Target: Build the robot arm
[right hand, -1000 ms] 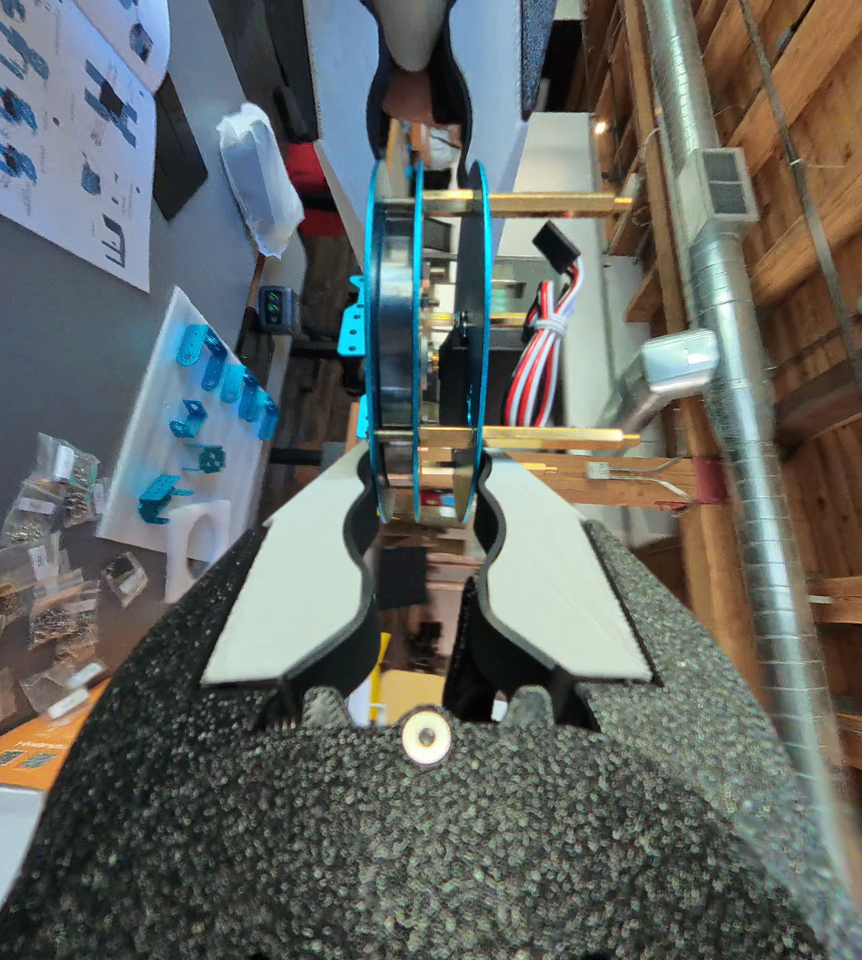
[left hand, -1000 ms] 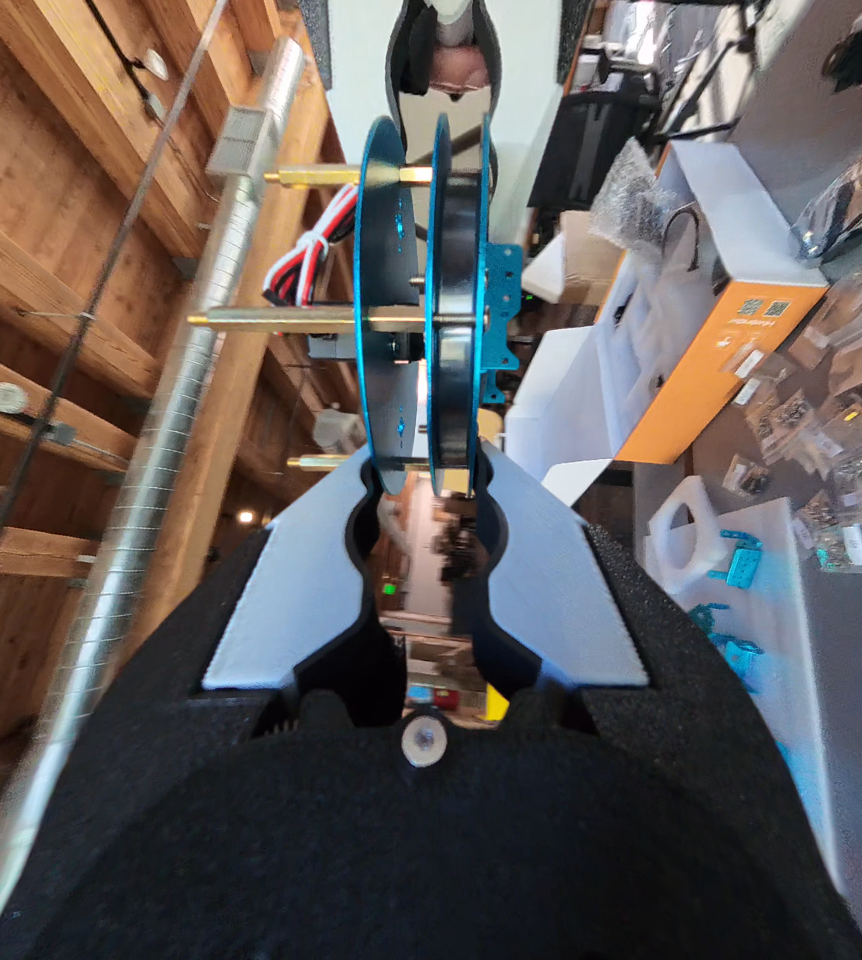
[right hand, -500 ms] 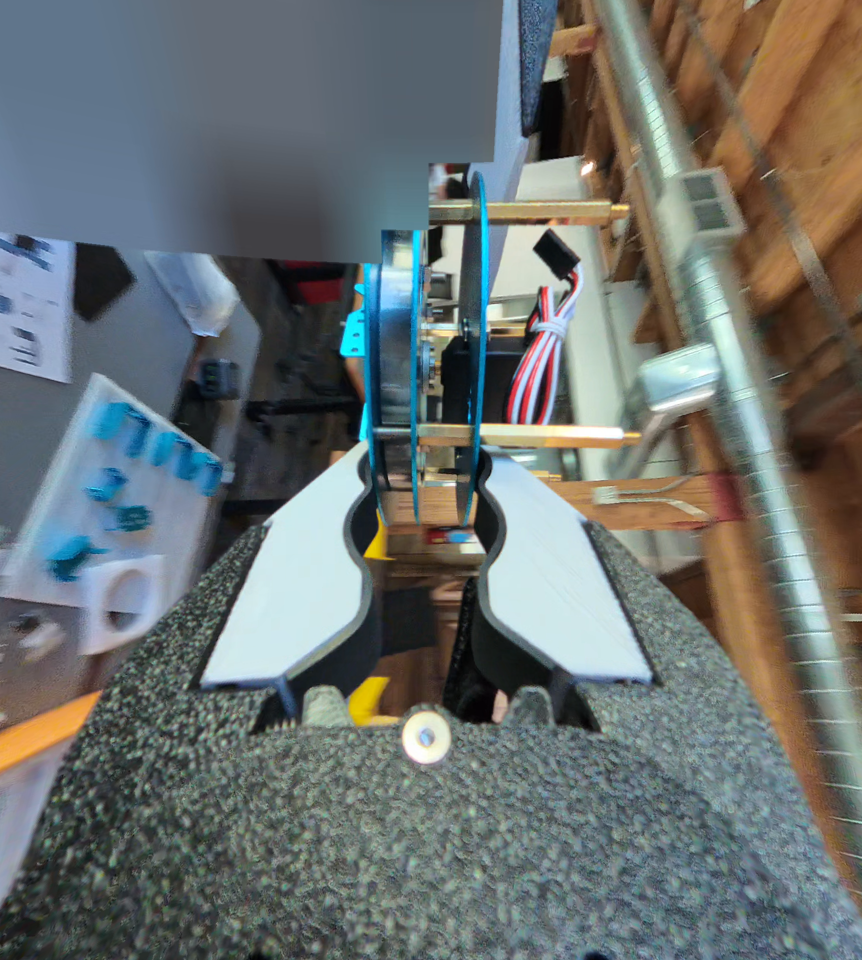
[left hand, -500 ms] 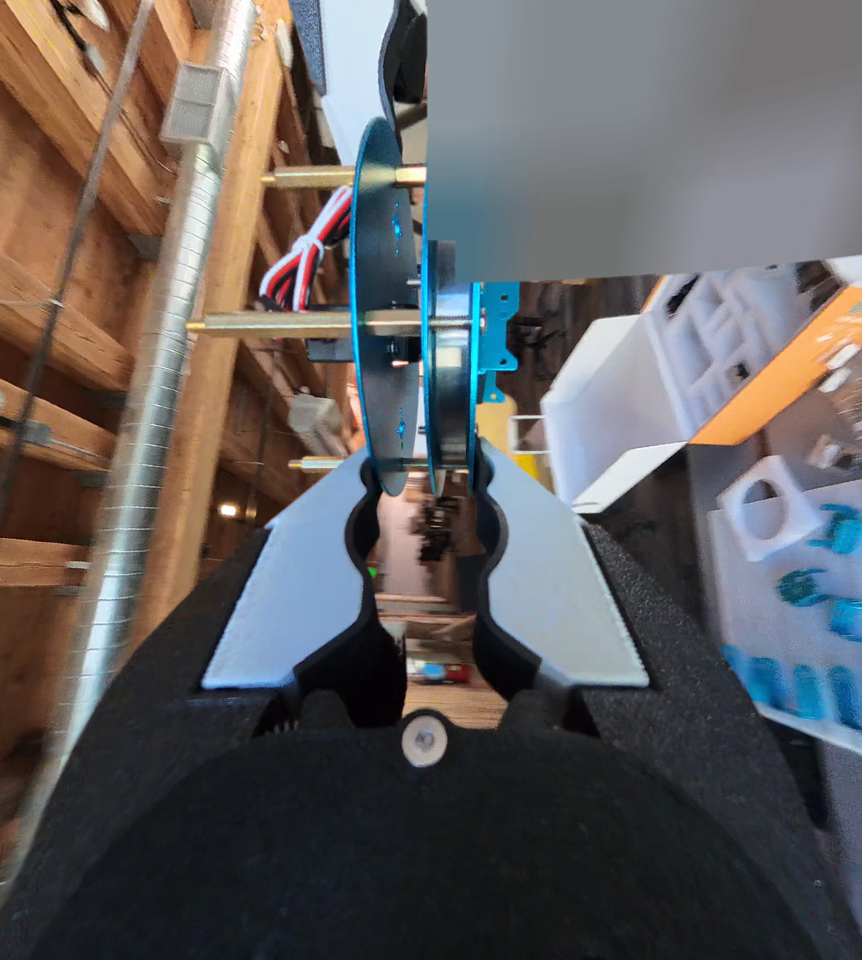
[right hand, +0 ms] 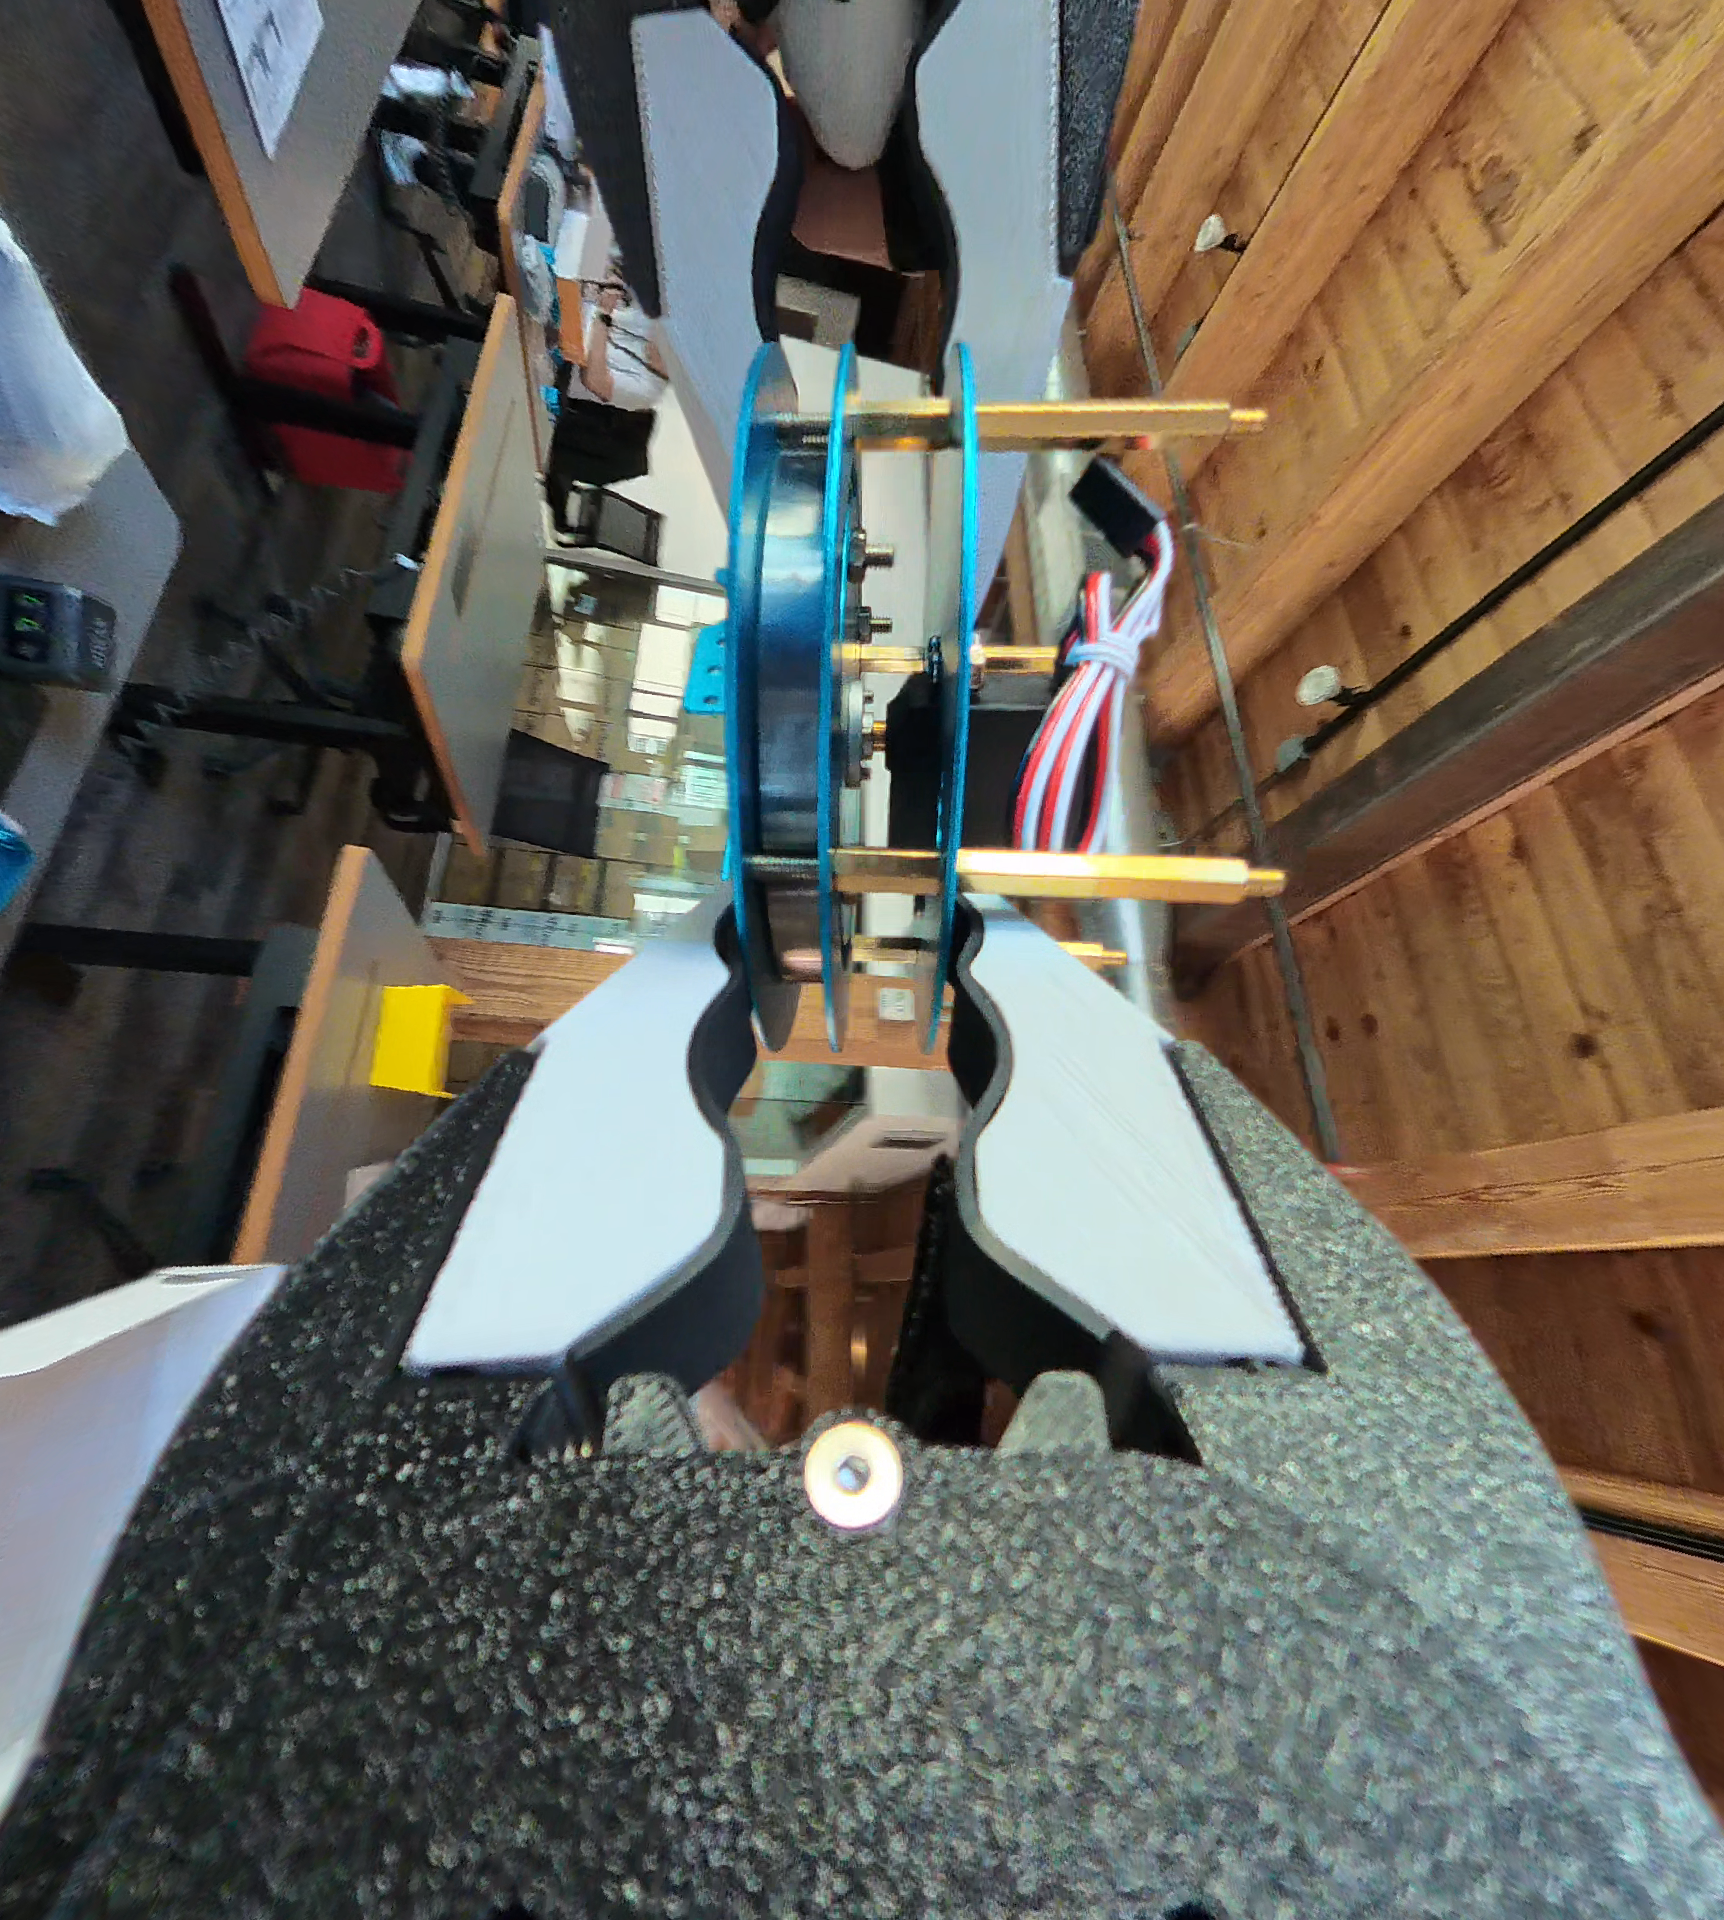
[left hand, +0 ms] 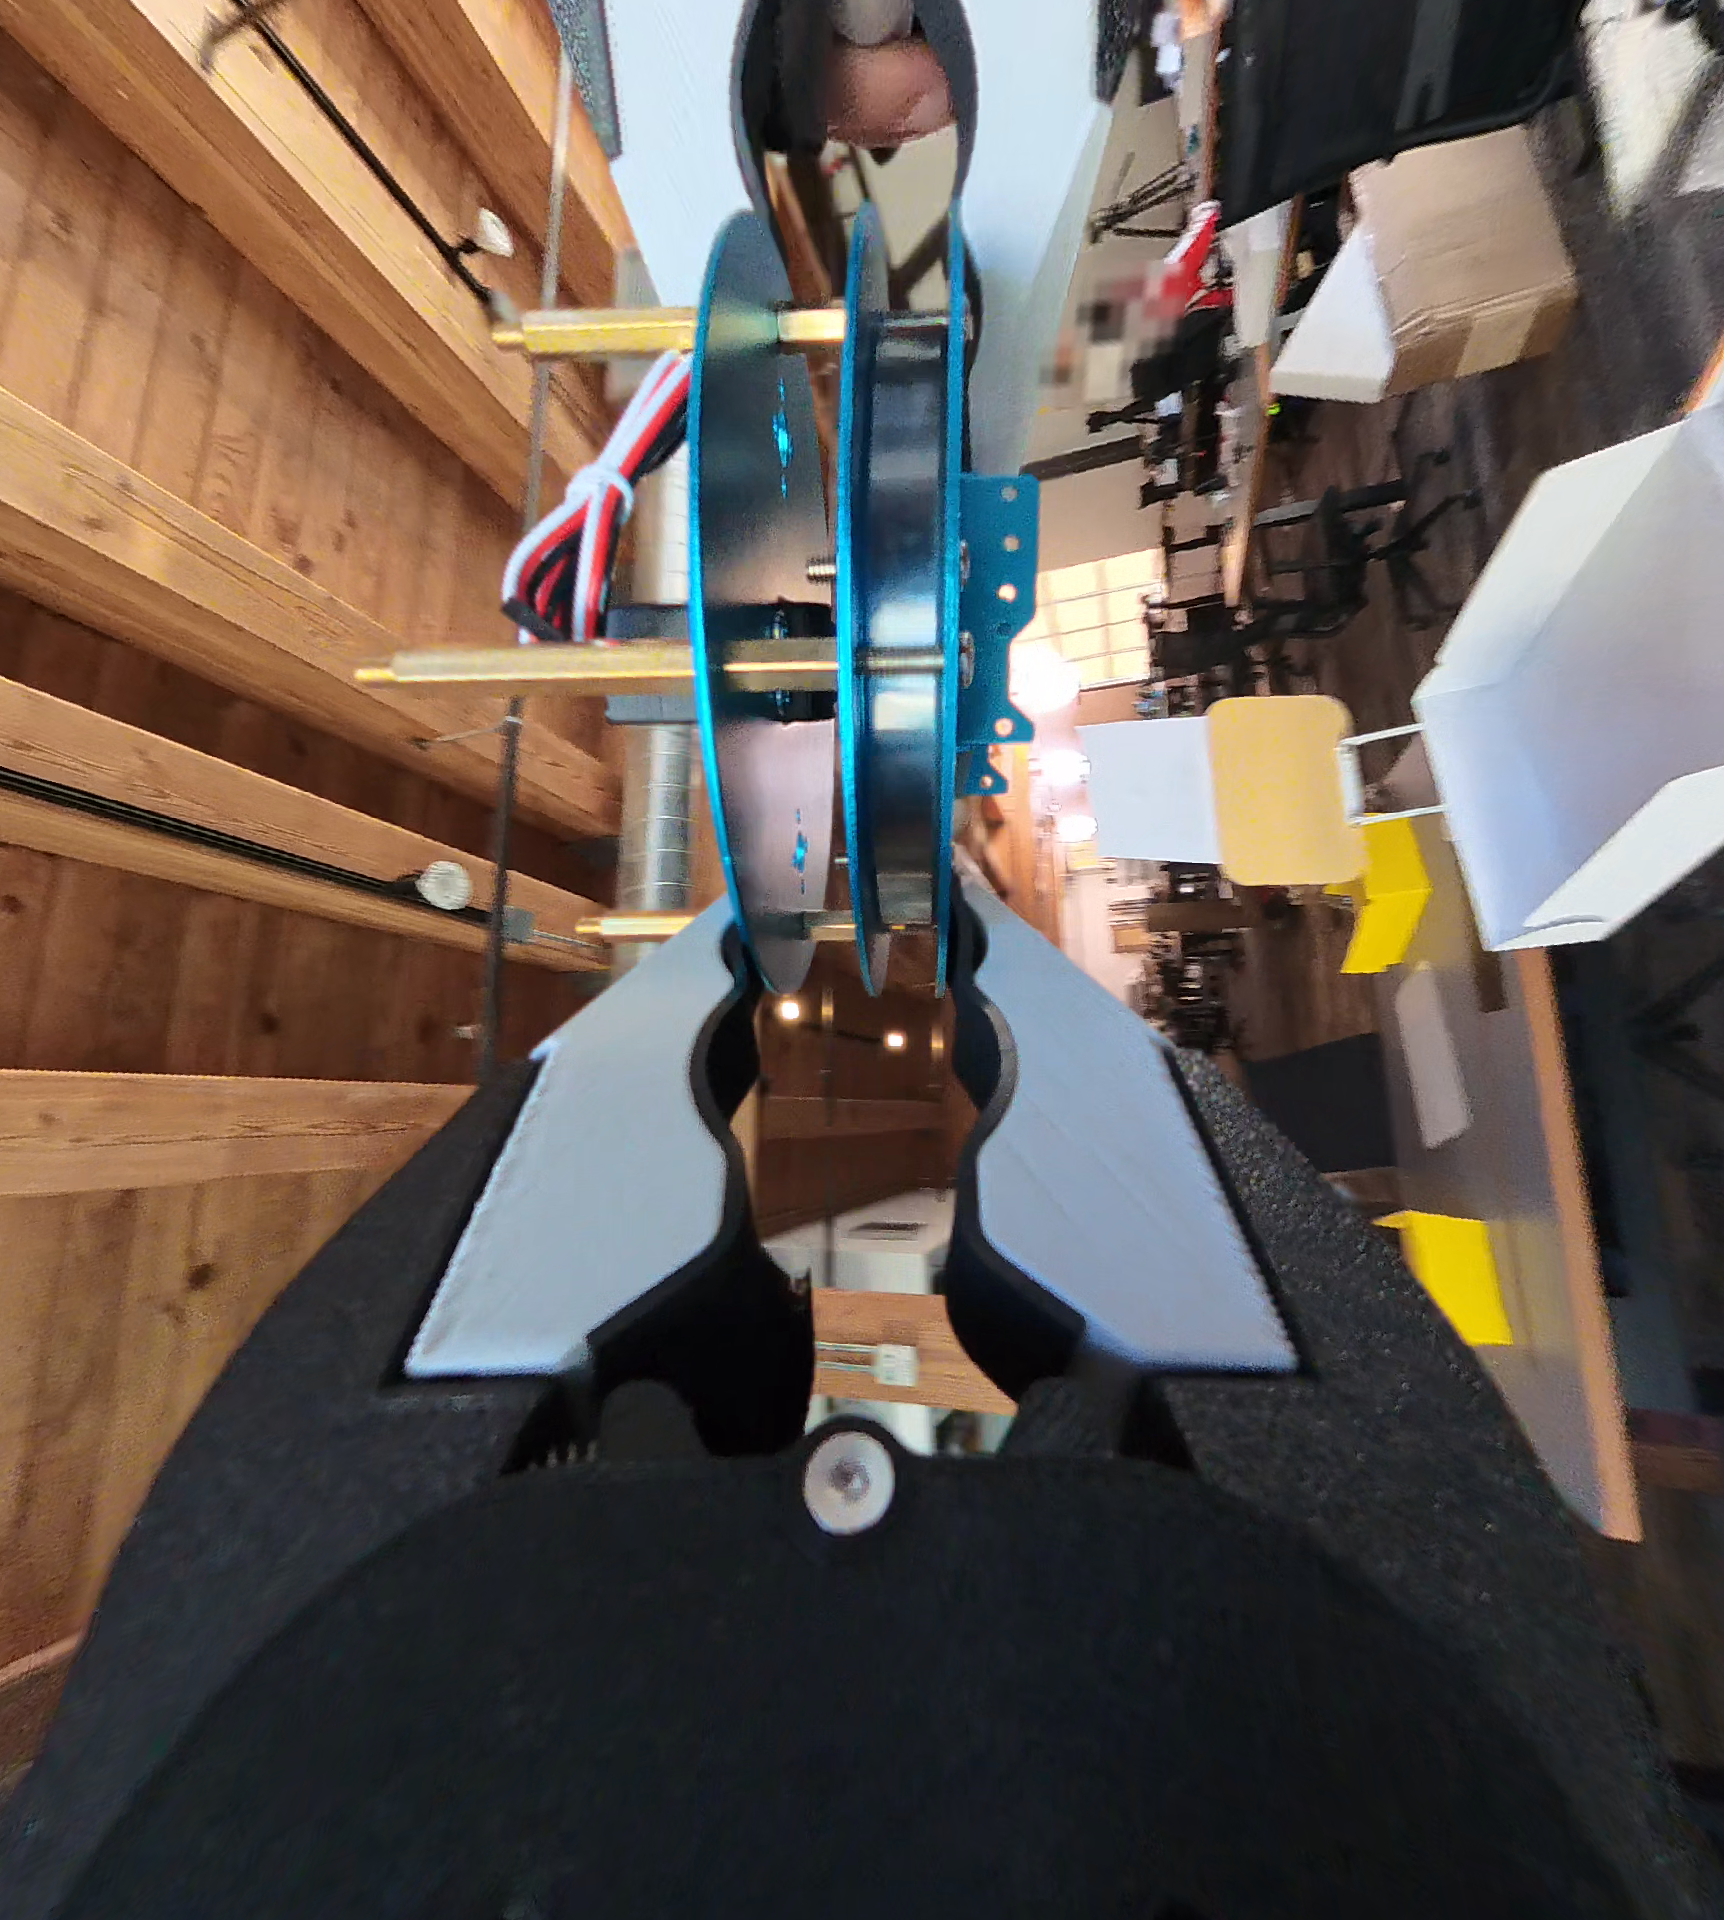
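Blue disc assembly (left hand: 827,623) clamped edge-on by left claw (left hand: 842,945) and right claw (right hand: 847,977), far rim hidden

Both wrist views, rolled sideways, face each other closely across 1 shared blue disc assembly (left hand: 827,623).

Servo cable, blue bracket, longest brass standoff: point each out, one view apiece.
servo cable (right hand: 1097,717), right wrist view, on the red-white-black bundle below its tie.
blue bracket (left hand: 1001,613), left wrist view, on the perforated flat tab.
longest brass standoff (right hand: 1118,876), right wrist view, on the bare shaft past the outer disc.
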Action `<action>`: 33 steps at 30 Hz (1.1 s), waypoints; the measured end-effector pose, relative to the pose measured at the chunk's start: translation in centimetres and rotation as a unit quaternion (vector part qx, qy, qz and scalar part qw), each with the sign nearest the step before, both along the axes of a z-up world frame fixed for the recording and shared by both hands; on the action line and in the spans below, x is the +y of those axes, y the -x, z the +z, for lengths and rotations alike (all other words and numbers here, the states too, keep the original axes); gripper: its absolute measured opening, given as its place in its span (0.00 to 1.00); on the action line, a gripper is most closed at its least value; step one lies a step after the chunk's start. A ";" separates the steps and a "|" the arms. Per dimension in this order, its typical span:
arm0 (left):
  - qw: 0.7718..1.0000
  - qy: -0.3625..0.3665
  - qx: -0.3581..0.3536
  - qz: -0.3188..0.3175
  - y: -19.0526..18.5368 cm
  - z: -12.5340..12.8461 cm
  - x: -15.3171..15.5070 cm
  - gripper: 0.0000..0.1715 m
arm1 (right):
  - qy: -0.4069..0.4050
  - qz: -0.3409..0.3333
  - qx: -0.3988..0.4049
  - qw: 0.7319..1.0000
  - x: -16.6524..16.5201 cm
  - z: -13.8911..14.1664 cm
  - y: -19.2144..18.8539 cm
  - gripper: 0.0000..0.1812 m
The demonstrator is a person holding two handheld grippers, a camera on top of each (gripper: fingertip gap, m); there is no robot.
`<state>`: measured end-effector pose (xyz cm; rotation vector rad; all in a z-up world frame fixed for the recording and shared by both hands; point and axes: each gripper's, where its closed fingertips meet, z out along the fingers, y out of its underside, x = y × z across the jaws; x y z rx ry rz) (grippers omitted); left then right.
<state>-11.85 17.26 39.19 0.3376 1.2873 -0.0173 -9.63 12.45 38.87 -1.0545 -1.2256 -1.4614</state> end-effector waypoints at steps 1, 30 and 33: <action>1.000 0.012 0.022 0.000 0.0 0.0 0.0 0.19 | 0.018 0.005 0.028 0.999 0.0 0.0 0.0 0.18; 0.969 0.069 0.231 0.056 0.7 2.4 -1.8 0.20 | 0.101 0.099 0.240 0.960 -1.7 2.2 0.9 0.18; 0.981 0.030 0.183 0.057 0.8 2.7 -2.0 0.20 | 0.060 0.087 0.184 0.977 -1.9 2.4 1.1 0.18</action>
